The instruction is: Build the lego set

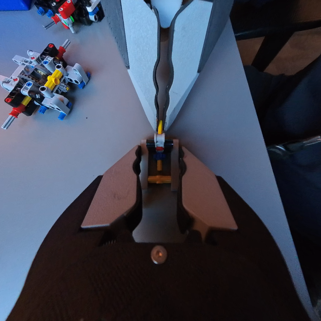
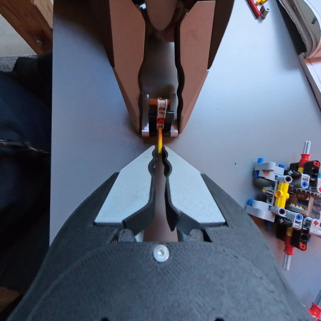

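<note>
My left gripper (image 1: pixel 159 151), with tan fingers, is shut on a small brick assembly (image 1: pixel 167 143): a grey frame with a black beam, a white connector, a blue gear and yellow axles. The pads press on the frame's two sides just above the grey table (image 1: pixel 69 173). My right gripper (image 2: pixel 159 147), with grey fingers, faces it tip to tip and is shut on a thin curved yellow piece (image 2: pixel 159 140) that sticks out of the assembly (image 2: pixel 162 111). The right gripper (image 1: pixel 160 128) and the yellow piece (image 1: pixel 160 126) also show in the left wrist view, and the left gripper (image 2: pixel 159 132) in the right wrist view.
A larger grey, black and yellow brick model (image 1: pixel 40 83) lies on the table; it also shows in the right wrist view (image 2: pixel 291 199). Another model (image 1: pixel 69 12) and a blue box (image 1: pixel 13 4) lie farther off. Loose red parts (image 2: pixel 258 8) lie on the table. The table edge (image 1: pixel 257 121) runs close by. My left and right fingertips are right by each other.
</note>
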Demonstrator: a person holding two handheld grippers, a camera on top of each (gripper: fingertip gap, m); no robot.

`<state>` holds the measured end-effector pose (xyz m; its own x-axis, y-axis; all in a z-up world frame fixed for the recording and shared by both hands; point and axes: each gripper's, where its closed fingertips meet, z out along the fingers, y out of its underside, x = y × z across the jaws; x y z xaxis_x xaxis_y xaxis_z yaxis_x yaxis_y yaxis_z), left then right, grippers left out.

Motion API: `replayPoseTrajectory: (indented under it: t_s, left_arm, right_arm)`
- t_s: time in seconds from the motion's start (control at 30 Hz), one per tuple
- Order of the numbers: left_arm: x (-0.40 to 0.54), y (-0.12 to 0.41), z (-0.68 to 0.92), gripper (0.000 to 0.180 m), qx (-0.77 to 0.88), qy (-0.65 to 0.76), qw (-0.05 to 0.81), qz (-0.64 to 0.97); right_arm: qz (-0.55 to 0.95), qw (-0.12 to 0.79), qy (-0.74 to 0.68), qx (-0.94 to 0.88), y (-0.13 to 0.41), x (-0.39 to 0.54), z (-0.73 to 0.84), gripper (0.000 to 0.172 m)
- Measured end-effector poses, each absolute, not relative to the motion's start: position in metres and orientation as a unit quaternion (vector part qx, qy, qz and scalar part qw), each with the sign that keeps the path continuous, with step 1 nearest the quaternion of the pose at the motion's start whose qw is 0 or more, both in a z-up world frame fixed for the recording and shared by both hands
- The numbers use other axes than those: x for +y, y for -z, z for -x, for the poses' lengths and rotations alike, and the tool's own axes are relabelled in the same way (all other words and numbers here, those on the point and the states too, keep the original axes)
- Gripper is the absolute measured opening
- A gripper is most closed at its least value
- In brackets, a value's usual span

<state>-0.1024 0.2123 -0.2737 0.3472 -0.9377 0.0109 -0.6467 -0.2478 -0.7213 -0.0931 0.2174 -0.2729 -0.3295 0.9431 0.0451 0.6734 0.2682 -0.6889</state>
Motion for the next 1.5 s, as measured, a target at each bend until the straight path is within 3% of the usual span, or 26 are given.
replayPoseTrajectory:
  t_s: [1.5]
  left_arm:
    - [0.2112,0.2730,0.1029,0.041,0.526,0.215,0.333,0.752]
  right_arm:
    - [0.534,0.221,-0.336,-0.744,0.2739,0.2179,0.0853,0.001]
